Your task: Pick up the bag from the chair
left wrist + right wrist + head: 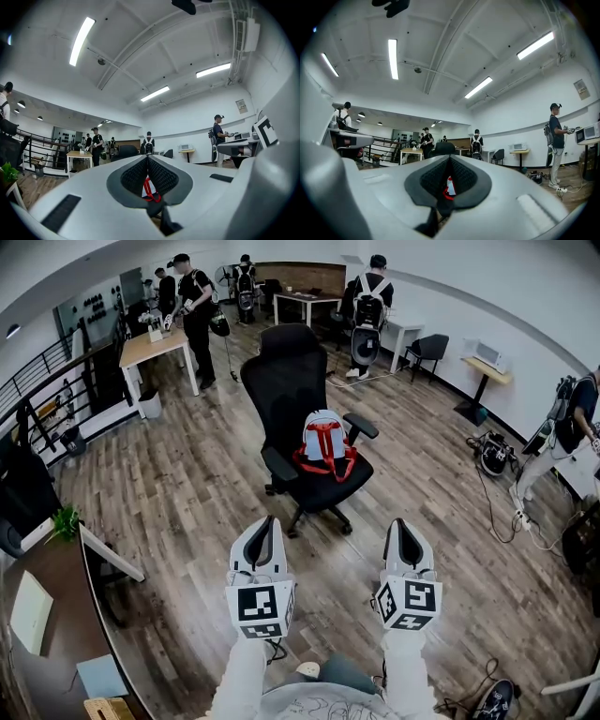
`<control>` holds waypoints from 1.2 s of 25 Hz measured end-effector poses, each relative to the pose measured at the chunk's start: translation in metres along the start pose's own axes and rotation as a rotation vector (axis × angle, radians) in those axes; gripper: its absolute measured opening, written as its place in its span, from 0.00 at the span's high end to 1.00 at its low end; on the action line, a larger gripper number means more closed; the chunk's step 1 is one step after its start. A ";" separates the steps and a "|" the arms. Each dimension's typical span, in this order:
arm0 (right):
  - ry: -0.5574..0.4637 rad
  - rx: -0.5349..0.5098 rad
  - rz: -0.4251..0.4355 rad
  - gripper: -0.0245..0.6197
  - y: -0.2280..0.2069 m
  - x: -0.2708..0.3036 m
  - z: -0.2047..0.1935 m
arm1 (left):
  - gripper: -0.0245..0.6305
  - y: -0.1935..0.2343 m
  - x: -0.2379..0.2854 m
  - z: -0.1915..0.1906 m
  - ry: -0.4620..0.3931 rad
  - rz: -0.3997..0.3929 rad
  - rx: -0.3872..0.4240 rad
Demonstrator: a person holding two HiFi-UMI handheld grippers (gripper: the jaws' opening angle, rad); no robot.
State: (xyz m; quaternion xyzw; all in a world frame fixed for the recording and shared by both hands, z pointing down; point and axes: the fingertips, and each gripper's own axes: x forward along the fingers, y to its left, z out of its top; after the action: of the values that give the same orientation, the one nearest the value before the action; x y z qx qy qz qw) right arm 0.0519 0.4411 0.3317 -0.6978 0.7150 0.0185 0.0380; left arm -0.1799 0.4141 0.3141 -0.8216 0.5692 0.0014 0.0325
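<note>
In the head view, the left gripper [270,519] and the right gripper [400,521] are held side by side, low over the wooden floor [187,493]. Both point forward. The black chair [291,381] stands ahead of them, well apart, about in the middle between their two lines. The bag [324,439], grey with red straps, sits upright on its seat and leans on the backrest.

The left gripper view shows what the head view does not. The jaws of the left gripper [147,157] meet at the tips and nothing is between them. In the narrow slit under the tips there is a red strip, probably the bag [149,190]. The long ceiling lamps [82,40] appear only here.

In the right gripper view, the right gripper [450,158] is also closed and empty. A small red and white piece of the bag [451,186] shows through its slit. A person [555,140] stands far to the right.
</note>
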 end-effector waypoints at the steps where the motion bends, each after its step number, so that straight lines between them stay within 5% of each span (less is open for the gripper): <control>1: -0.013 0.010 0.005 0.95 0.000 0.005 0.002 | 0.95 0.001 0.007 -0.001 0.003 -0.001 0.008; 17: 0.032 0.015 0.113 0.95 -0.073 0.172 -0.045 | 0.95 0.005 0.171 -0.037 0.018 0.071 -0.020; 30: 0.066 0.065 0.302 0.95 -0.138 0.328 -0.070 | 0.95 -0.004 0.322 -0.071 0.098 0.168 0.022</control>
State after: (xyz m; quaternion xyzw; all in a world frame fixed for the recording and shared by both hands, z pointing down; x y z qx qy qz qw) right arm 0.1798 0.1054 0.3788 -0.5808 0.8130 -0.0220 0.0339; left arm -0.0653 0.1108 0.3726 -0.7697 0.6368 -0.0423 0.0138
